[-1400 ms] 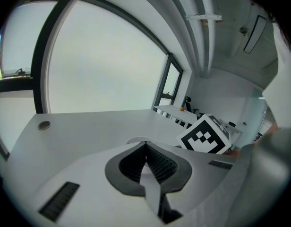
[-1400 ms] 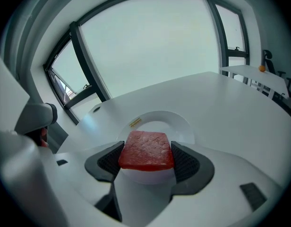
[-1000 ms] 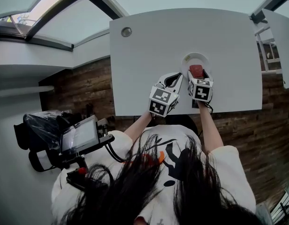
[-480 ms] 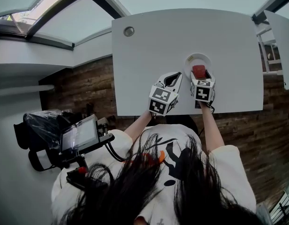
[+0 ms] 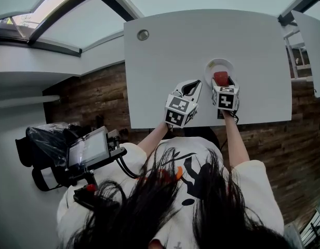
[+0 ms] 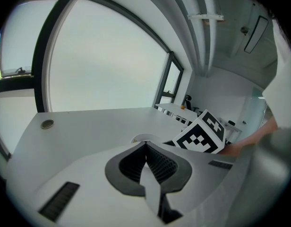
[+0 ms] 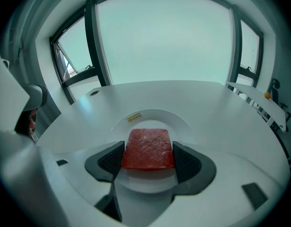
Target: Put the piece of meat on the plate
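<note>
R gripper [image 7: 148,157] has its jaws closed partway on the piece of meat [image 7: 148,148], one black pad pressed to each long side. The meat is a flat red slab held level, long axis pointing away from the person, in line w/ the jaws. It sits over the near half of the plate [image 7: 155,115], a small white one w/ a yellow sticker on its far rim. A shadow shows under the slab's near edge, so it looks a bit lifted off the plate, but can't say for sure whether it touches.

What the next move turns on: the meat is already above the plate, not beside it, so I'd guess it only needs lowering and the jaws spreading sideways. The near edge of the slab hangs close to the plate's near rim, so a small push forward first might centre it better.

L gripper [image 6: 146,160] is closed on nothing, jaws meeting. It hangs just beside the R one, on the person's left, over the near part of the table [image 5: 170,61], and is the farther of the two from the plate.

The table is plain white w/ rounded corners, bare apart from the plate and a small round metal cap [image 5: 143,35] at the far left. Wood-plank floor below, big windows past the table, more white tables off to the right
</note>
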The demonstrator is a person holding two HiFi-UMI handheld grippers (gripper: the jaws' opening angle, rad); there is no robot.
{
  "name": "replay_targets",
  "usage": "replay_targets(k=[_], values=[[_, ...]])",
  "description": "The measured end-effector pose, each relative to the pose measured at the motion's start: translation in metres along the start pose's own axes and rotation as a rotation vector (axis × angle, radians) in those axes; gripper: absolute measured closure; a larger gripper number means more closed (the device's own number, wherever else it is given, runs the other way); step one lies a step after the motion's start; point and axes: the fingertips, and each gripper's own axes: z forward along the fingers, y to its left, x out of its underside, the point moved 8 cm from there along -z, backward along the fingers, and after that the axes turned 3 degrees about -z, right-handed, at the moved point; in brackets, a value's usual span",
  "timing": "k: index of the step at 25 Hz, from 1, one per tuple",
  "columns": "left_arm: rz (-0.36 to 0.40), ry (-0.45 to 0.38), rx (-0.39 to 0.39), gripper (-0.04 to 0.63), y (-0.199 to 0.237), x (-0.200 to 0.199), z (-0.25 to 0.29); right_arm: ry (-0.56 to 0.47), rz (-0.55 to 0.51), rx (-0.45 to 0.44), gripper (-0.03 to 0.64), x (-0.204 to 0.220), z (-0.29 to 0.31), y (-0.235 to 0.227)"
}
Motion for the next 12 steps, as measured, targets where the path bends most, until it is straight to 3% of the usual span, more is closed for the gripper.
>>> replay_targets(k=[12], values=[[-0.002,0.000,-0.004,0.589,0.0031,0.0021,-0.0019,0.010,0.008,0.004,0.310,0.0015,0.0015,-0.0007]])
